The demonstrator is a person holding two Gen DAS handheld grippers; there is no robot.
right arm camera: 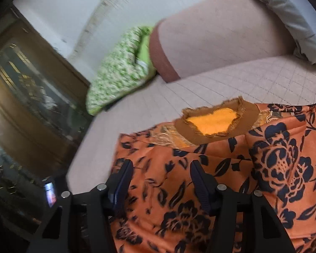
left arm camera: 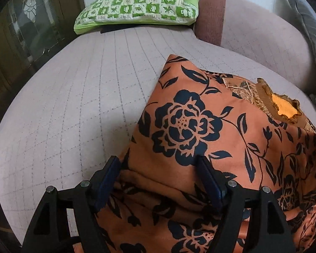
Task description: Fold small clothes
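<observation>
We found the orange floral top (left arm camera: 210,126), soft and light, lying on the quilted sofa seat (left arm camera: 73,105), collar at two o'clock; both our left gripper (left arm camera: 158,166) and right gripper (right arm camera: 161,170) gaped wide, so its near hem suited pinching.

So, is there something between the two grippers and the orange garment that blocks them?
Nothing visible blocks them. The left gripper and the right gripper are both open directly over the orange floral garment. The green pillow lies far off by the sofa armrest.

Both grippers (left arm camera: 158,166) (right arm camera: 161,169) are black angular frames with silver screws and dark-blue ribbed fingers (left arm camera: 208,181).
</observation>
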